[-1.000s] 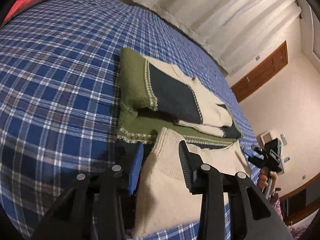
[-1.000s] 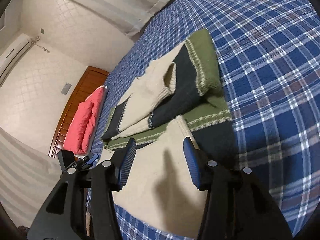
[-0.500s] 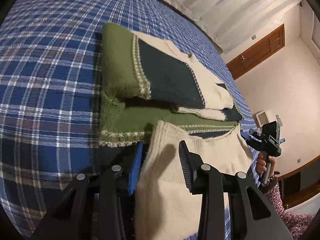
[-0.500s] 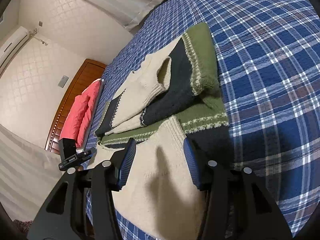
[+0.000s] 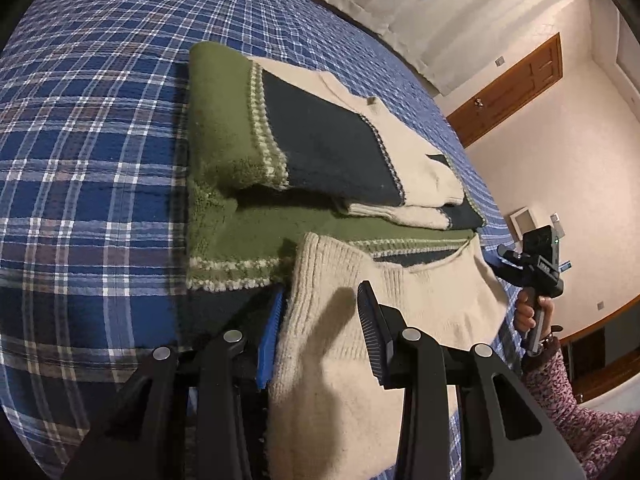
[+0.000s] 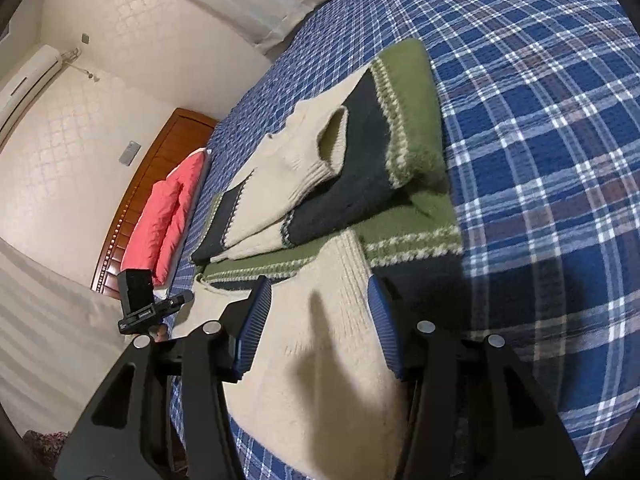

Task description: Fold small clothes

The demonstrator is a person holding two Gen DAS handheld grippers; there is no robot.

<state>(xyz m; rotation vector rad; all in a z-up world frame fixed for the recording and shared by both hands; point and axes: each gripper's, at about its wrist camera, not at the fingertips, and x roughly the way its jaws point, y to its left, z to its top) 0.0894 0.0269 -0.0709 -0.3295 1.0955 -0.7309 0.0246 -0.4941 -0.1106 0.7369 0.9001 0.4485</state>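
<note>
A small knit sweater in cream, navy and green (image 5: 320,152) (image 6: 360,152) lies on the blue plaid bed, its sleeves folded across the green body. Its cream collar end (image 5: 380,340) (image 6: 328,340) lies nearest both cameras. My left gripper (image 5: 320,320) is open, its fingers astride one cream shoulder corner. My right gripper (image 6: 320,320) is open, its fingers astride the other cream shoulder corner. Each gripper also shows small in the other's view: the right one (image 5: 536,268), the left one (image 6: 148,304).
The blue plaid bedspread (image 5: 80,160) (image 6: 560,120) stretches around the sweater. A red pillow (image 6: 168,208) lies by the wooden headboard (image 6: 152,168). A white curtain (image 5: 420,8) hangs beyond the bed's far edge, and a wooden door (image 5: 516,84) stands in the far wall.
Both grippers have moved forward over the cream end of the sweater, so the garment looks nearer. The jaws stay open.
</note>
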